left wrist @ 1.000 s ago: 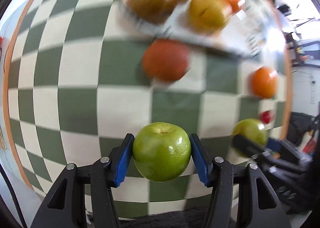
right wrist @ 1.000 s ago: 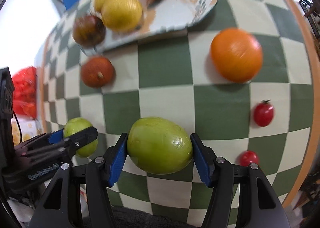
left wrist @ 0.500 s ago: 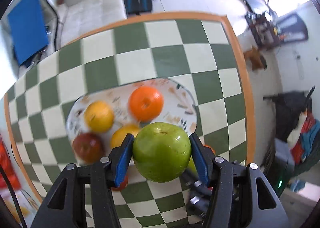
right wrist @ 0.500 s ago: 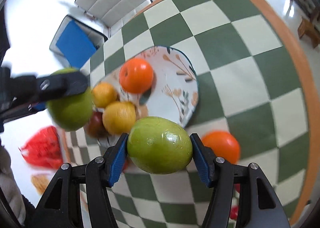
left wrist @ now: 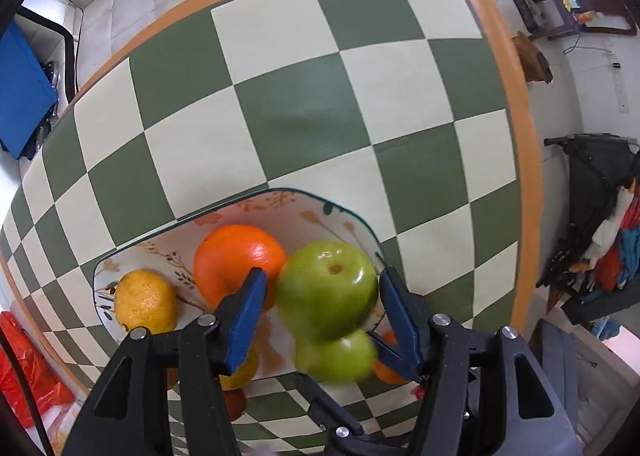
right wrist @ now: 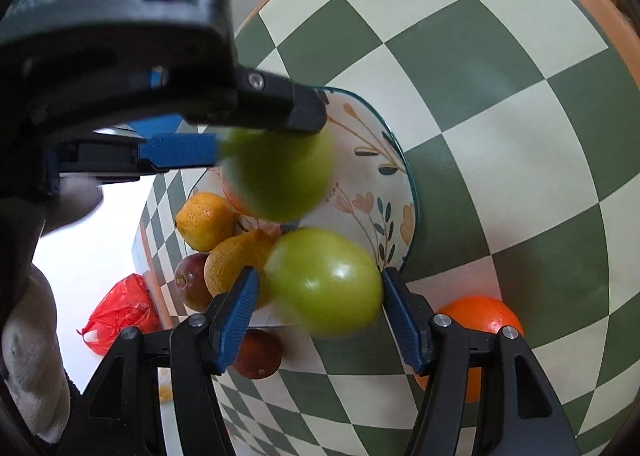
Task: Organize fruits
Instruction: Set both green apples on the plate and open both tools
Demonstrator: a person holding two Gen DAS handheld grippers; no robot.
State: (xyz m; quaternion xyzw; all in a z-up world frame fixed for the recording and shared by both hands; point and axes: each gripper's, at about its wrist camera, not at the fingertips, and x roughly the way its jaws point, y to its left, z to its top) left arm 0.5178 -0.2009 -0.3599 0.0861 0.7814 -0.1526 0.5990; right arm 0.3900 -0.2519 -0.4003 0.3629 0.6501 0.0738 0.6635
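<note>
Over the plate (left wrist: 248, 204), the left gripper (left wrist: 322, 302) has spread its fingers, its green apple (left wrist: 327, 288) blurred between them beside the orange (left wrist: 236, 262). The right gripper (right wrist: 320, 310), at the plate's near rim, likewise stands parted around a second green apple (right wrist: 325, 282).

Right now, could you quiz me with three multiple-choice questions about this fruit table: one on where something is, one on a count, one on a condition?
1. The lemon lies: A on the floral plate; B on the floor; C in a red bag.
2. Green apples in the right wrist view: A one; B two; C four.
3. Those apples are: A sliced; B peeled; C whole.
Answers: 1 A, it rests inside the plate's rim; 2 B, one near, one farther off; 3 C, only unbroken green skin shows.
</note>
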